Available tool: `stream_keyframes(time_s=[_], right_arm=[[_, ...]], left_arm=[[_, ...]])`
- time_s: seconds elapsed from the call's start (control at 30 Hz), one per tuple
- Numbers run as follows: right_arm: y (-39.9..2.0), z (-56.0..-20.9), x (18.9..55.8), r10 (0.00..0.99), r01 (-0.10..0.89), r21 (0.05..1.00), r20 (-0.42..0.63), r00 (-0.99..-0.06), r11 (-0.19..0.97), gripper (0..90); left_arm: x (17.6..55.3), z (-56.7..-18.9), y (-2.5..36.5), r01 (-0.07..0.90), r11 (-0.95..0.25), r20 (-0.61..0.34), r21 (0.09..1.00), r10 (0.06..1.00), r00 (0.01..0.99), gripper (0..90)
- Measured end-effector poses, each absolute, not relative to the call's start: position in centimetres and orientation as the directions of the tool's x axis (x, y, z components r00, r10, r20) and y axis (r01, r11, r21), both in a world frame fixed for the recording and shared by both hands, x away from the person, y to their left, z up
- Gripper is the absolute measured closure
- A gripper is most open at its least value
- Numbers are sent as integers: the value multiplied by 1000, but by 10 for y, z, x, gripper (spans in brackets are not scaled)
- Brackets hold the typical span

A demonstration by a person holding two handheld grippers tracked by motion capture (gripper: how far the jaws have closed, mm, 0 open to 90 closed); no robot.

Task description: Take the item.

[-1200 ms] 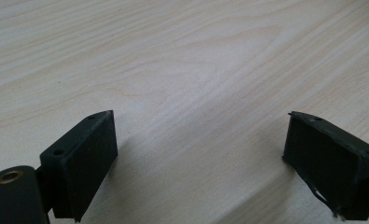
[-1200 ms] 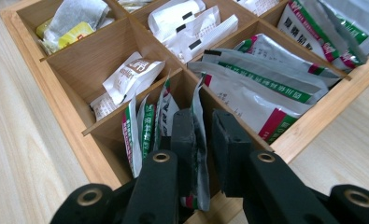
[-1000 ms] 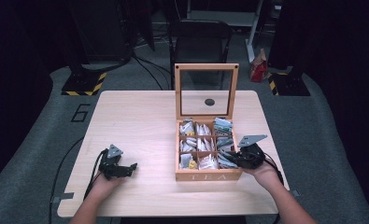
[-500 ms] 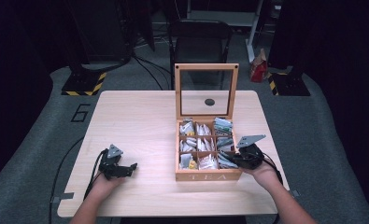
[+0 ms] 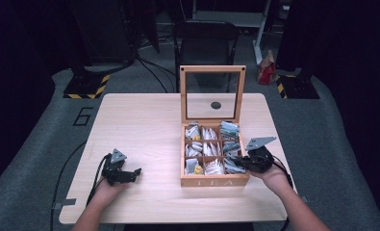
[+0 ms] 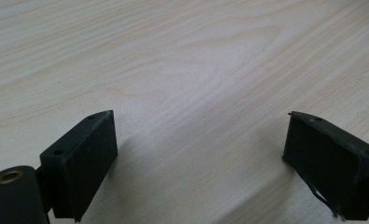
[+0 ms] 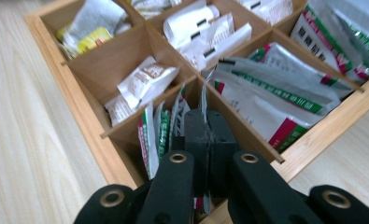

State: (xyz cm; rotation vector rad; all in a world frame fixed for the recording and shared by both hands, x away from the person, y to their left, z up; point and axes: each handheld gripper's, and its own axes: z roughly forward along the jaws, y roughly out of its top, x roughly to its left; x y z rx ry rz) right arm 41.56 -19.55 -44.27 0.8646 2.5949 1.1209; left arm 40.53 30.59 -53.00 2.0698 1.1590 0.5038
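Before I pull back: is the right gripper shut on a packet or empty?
Shut on a packet: the right gripper has its jaws pressed together on a thin tea packet edge, over the tea box near-right compartment.

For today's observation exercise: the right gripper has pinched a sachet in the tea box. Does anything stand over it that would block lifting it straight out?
Nothing visible does. The right gripper is shut on a sachet in the tea box, whose lid stands upright at the back, clear of that compartment.

Tea boxes: one (image 5: 214, 182), on the table (image 5: 144, 120)
Compartments in the box: nine
Grippers: two (image 5: 130, 174) (image 5: 240, 162)
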Motion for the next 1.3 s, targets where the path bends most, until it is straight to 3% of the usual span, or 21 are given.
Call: stream_keyframes(time_s=[1.3], right_arm=[[-210,-370,404,576,361,799,22,-817,481,895]], left_arm=[[405,-530,306,579,-354,-3,735,852,524,94]])
